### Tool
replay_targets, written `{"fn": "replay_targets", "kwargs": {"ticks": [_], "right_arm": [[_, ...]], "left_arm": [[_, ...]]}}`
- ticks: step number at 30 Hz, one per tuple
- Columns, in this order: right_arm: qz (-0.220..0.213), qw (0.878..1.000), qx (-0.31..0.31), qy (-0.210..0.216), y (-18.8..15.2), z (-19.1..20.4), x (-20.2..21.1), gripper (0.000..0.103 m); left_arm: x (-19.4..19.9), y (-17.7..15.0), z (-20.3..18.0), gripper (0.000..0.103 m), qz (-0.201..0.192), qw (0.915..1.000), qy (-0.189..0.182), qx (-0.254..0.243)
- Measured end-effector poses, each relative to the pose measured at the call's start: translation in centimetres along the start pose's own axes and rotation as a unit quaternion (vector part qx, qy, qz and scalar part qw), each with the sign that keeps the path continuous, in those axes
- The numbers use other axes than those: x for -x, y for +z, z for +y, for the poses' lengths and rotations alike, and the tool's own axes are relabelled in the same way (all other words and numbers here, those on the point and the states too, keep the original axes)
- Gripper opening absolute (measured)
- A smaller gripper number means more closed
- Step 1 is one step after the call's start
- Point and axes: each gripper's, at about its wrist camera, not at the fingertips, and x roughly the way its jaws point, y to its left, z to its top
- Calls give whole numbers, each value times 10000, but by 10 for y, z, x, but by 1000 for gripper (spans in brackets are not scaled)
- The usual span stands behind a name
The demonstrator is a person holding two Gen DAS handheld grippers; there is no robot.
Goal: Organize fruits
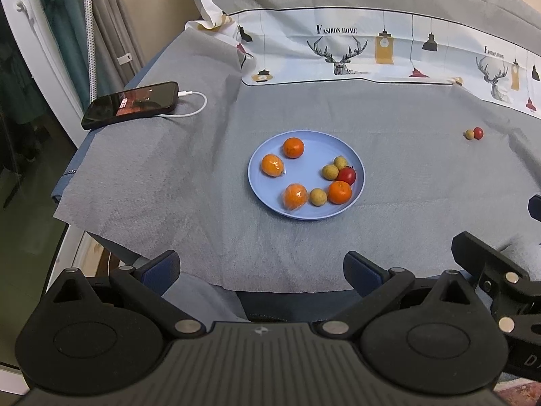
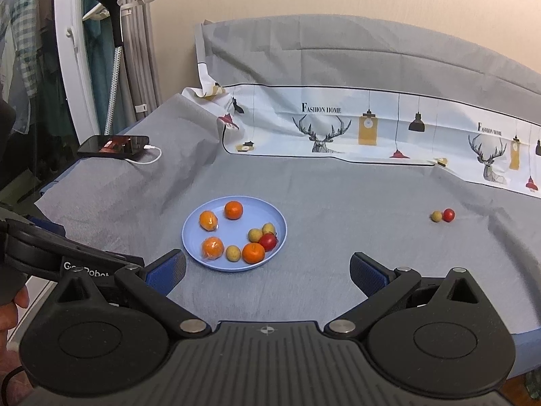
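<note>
While both hover low at near edge, L gripper (image 1: 262,270) & R gripper (image 2: 267,272) gape empty before plate (image 2: 280,237)

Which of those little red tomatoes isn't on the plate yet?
The red tomato far right on the grey cloth, touching a small tan fruit. The other tomato already lies on the blue plate among the oranges.
</note>
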Motion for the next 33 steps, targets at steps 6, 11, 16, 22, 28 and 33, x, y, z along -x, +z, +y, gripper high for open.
{"fn": "replay_targets", "kwargs": {"ticks": [6,11,16,22,28,33], "right_arm": [[90,10000,-3,13,-1,-2,-7,102],[179,9998,-20,24,-2,-3,-14,102],[274,9996,-59,34,-4,-5,-19,102],[337,9994,-96,49,-5,-7,-24,102],[434,9989,-166,26,-6,-11,-32,102],[445,9985,-316,-85,-7,-20,-39,102]], "left_arm": [[-7,2,-2,103,80,10000,5,-22],[-12,2,-4,103,151,9999,-1,-44],[-18,2,-5,103,225,9997,-1,-62],[-24,4,-7,103,286,9995,15,-101],[-31,6,-7,103,336,9994,-6,-111],[-39,16,-14,103,481,9988,-42,-118]]}}
